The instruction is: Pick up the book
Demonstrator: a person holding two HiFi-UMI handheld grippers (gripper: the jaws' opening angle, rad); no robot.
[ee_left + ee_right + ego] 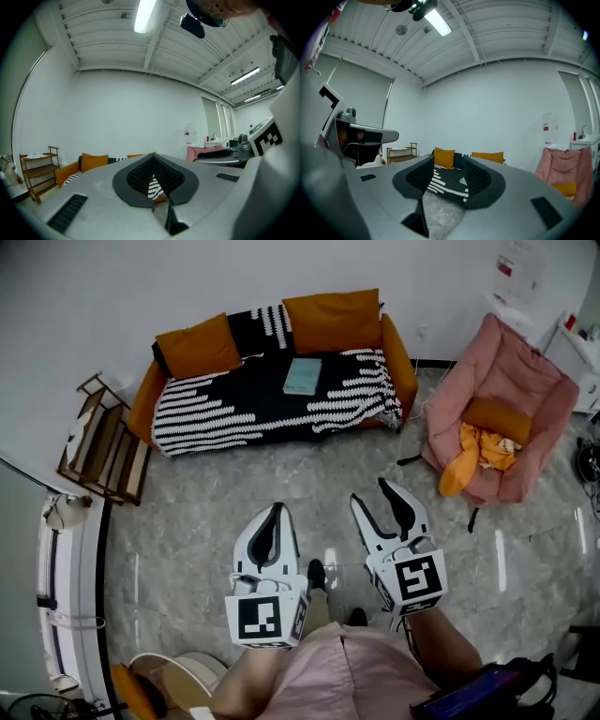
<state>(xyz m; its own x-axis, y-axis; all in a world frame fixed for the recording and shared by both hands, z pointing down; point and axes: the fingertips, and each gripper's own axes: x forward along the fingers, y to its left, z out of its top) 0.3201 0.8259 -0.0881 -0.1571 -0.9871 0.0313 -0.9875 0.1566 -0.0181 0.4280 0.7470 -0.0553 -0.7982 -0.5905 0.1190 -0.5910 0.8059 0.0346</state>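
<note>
Head view, bottom edge: person's pink sleeve [342, 671], both grippers held out over grey marbled floor [187, 521].

Left gripper [277, 510]: jaw tips pressed together, nothing between them; only a narrow slit lower down between the pads, through which the left gripper view shows a sliver of striped blanket.

Right gripper [368, 491]: jaws spread apart, empty. Right gripper view looks through the gap at floor and the sofa beyond.

Book [302, 376]: pale green, lying flat on the black-and-white striped blanket [234, 409] covering the seat of the orange sofa [401, 357], below the right-hand orange cushion [333, 320]. Well apart from both grippers; sofa stands against the far wall.

Surroundings: wooden shelf [98, 442] left of sofa; pink armchair [511, 409] to its right, orange cloth [469, 451] heaped on the seat.
</note>
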